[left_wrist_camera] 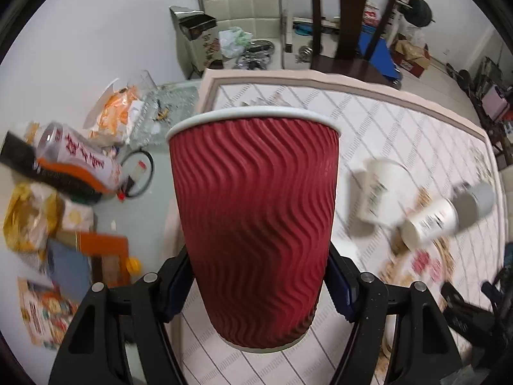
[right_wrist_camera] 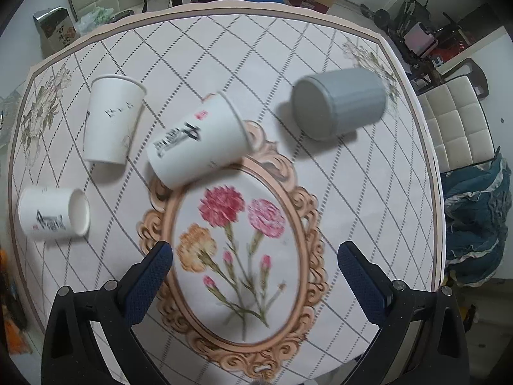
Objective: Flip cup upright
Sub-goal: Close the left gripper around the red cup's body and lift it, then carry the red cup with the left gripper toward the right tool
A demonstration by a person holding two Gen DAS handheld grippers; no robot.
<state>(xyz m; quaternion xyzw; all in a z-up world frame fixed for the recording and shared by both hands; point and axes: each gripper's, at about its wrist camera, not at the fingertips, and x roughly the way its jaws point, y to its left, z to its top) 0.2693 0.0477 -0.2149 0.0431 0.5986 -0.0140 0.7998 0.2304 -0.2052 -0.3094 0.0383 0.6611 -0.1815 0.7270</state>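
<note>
My left gripper (left_wrist_camera: 256, 288) is shut on a red ribbed paper cup (left_wrist_camera: 256, 218), held with its white rim up above the table's left edge. My right gripper (right_wrist_camera: 255, 260) is open and empty above the flower print in the middle of the table. In the right wrist view a white cup (right_wrist_camera: 112, 118) stands rim up at the left. A second white cup (right_wrist_camera: 198, 141) lies on its side in the middle. A third white cup (right_wrist_camera: 51, 215) lies on its side at the far left. A grey cup (right_wrist_camera: 340, 102) lies on its side at the right.
The round table (right_wrist_camera: 368, 192) has a checked cloth with a flower medallion. Chairs (right_wrist_camera: 455, 122) stand at its far and right sides. Blue cloth (right_wrist_camera: 477, 211) lies at the right. Bags, boxes and a canister (left_wrist_camera: 77, 157) clutter the floor left of the table.
</note>
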